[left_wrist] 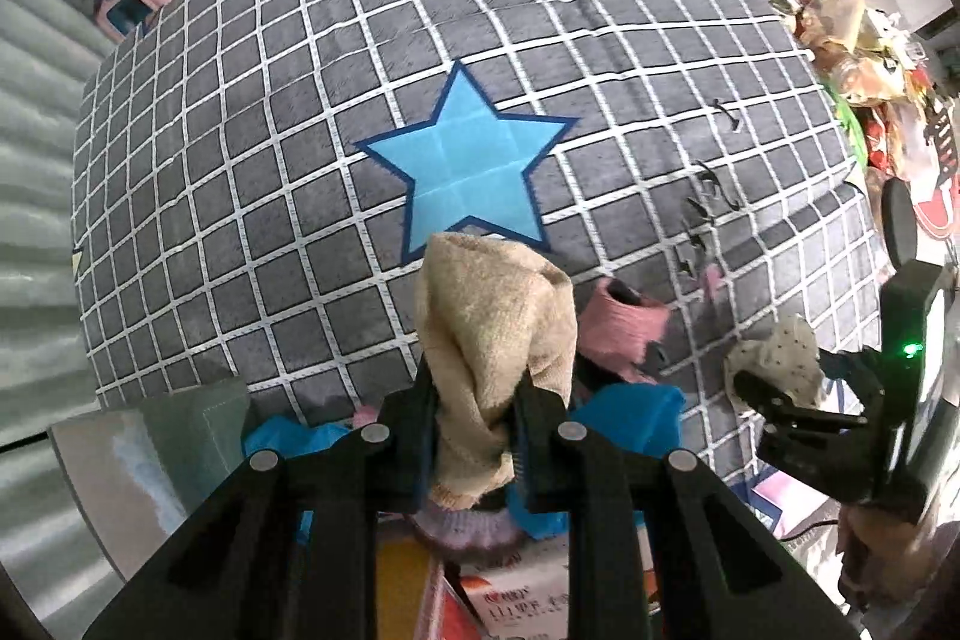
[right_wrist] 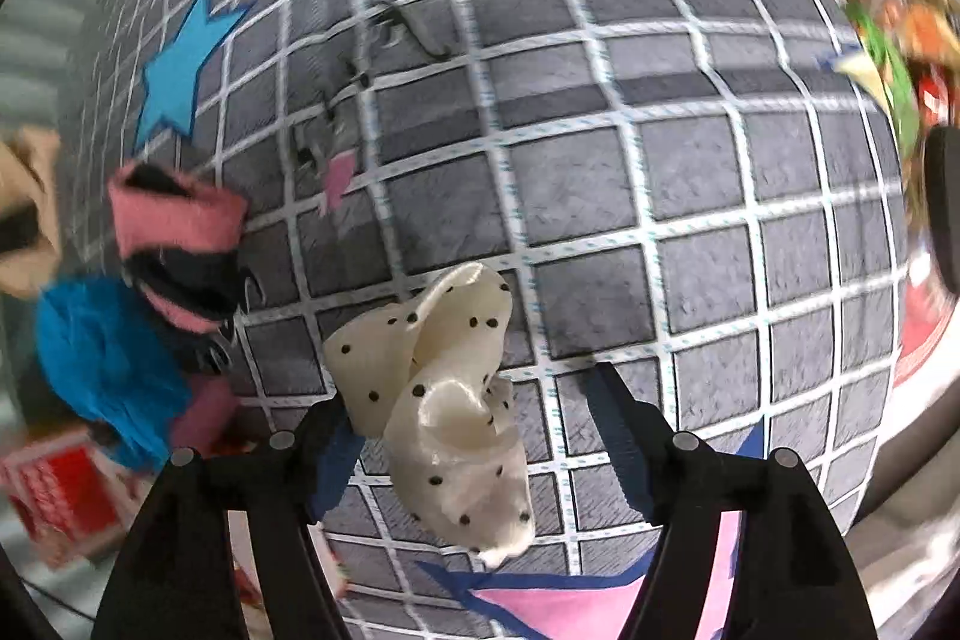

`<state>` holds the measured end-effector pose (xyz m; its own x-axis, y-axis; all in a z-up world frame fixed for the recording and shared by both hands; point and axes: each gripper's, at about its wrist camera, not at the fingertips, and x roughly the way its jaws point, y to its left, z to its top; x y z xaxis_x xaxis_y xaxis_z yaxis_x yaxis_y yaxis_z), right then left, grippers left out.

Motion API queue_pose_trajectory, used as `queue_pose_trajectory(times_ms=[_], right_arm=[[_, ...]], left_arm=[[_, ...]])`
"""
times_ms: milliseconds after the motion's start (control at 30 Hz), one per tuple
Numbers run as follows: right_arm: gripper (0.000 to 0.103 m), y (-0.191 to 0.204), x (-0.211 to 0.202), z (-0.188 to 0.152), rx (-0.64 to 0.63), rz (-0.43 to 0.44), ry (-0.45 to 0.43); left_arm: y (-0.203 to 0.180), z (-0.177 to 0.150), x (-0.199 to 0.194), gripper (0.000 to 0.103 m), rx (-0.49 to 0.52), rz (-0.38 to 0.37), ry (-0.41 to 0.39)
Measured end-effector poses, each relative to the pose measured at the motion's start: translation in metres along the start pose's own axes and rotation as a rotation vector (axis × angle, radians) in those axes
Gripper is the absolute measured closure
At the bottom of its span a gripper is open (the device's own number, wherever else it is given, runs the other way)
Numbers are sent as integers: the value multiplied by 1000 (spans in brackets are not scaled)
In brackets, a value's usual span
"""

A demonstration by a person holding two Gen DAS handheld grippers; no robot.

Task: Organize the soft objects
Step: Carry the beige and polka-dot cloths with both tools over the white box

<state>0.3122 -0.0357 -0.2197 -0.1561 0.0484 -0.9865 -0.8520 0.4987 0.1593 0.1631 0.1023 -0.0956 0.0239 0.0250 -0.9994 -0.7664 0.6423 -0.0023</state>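
Left tool (left_wrist: 474, 418): jaws pressed onto a beige knitted cloth (left_wrist: 492, 334), which stands up between them at 6 o'clock of the left view, over the grey grid rug (left_wrist: 288, 196) with its blue star (left_wrist: 468, 166). Pink cloth (left_wrist: 624, 322) and blue cloth (left_wrist: 630, 418) lie just beside it at 4 o'clock.

Right tool (right_wrist: 480, 436): jaws spread. A cream polka-dot cloth (right_wrist: 450, 400) hangs in the gap, touching the left finger (right_wrist: 330, 454) and apart from the other. Whether it is gripped cannot be told. Right view is blurred at 9 o'clock.
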Motion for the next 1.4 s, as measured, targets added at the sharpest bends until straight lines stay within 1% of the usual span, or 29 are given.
queue_pose_trajectory(times_ms=[33, 67, 100, 133, 167, 200, 300, 500, 533, 567, 700, 767, 867, 1000, 1167, 1400], right_arm=[[50, 4, -2, -1, -24, -7, -14], [71, 9, -3, -1, -31, 20, -19], [72, 18, 0, 1, -21, 46, -11], [72, 22, -1, 1, -6, 61, -7], [74, 22, -3, 1, 1, 73, -9], [74, 18, -7, -1, 11, 89, -15], [74, 7, -26, -3, 40, 132, -38], [74, 3, -60, -12, 93, 177, -83], [74, -5, -64, -15, 98, 186, -86], [74, -12, -66, -20, 100, 191, -89], [74, -13, -90, -43, 98, 211, -105], [74, -23, -104, -55, 91, 222, -106], [74, -17, -112, -71, 81, 240, -103], [74, 0, -120, -87, 57, 256, -97], [74, 26, -128, -100, 27, 272, -93], [74, 68, -142, -111, -38, 292, -84]], left_arm=[[-7, -4, 6, 81, -4, -4, -5], [-7, -8, 9, 81, -11, -13, -12], [-6, -10, 2, 81, -18, -22, -20], [-6, -11, 12, 81, -20, -27, -27], [-4, -17, 11, 81, -21, -32, -34], [-10, -21, 12, 81, -21, -33, -40], [-10, -29, 10, 81, -11, -47, -65], [-26, -51, -14, 81, 43, -75, -111], [-29, -56, -18, 81, 49, -89, -115], [-33, -62, -23, 81, 57, -106, -118], [-44, -82, -34, 81, 97, -130, -128], [-49, -94, -38, 81, 122, -147, -124], [-52, -113, -43, 81, 146, -169, -119], [-47, -135, -49, 81, 135, -196, -120], [-31, -161, -63, 81, 112, -201, -156], [4, -187, -83, 81, 27, -209, -216]])
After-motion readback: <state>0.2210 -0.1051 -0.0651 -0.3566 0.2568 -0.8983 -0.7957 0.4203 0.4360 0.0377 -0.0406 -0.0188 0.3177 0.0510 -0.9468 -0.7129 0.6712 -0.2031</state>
